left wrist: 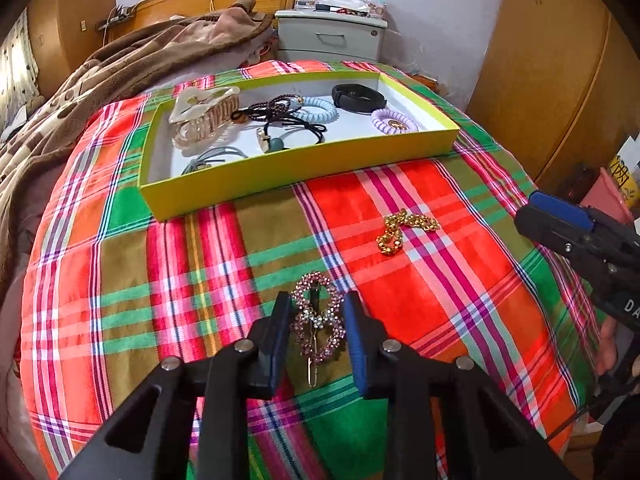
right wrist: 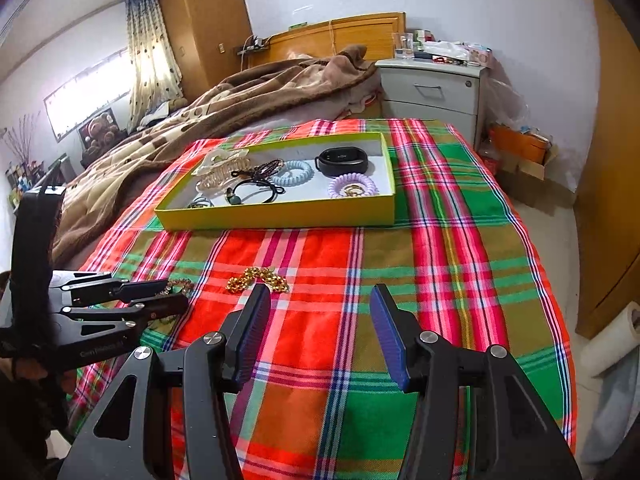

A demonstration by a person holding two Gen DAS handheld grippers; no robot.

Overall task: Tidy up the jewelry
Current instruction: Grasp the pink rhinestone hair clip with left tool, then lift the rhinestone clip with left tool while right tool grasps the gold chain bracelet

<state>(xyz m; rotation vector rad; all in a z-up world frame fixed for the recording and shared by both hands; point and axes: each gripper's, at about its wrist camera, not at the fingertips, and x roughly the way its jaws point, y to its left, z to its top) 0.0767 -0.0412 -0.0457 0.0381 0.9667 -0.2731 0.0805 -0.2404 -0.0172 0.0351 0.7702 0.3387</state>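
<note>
The left gripper is down low on the plaid bedspread, its two blue-padded fingers set either side of a pink rhinestone hair clip. The fingers are close against the clip's edges, but whether they are actually pinching it or just bracketing it I cannot tell. The clip lies flat on the cloth, its metal tongue pointing back toward the gripper.

Off to that gripper's right, the right gripper hangs over the bedspread with its fingers spread well apart and nothing between them. A gold chain lies crumpled on a red square just beyond its left fingertip, near the clip but apart from it.

Farther up the bed sits a shallow yellow-green tray with a white floor. Inside are a cream claw clip at the left end, a tangle of black hair ties in the middle, a pale blue coil tie, a black wristband and a lilac coil tie at the right.

Behind the tray a brown blanket is heaped against the headboard, beside a grey nightstand.
</note>
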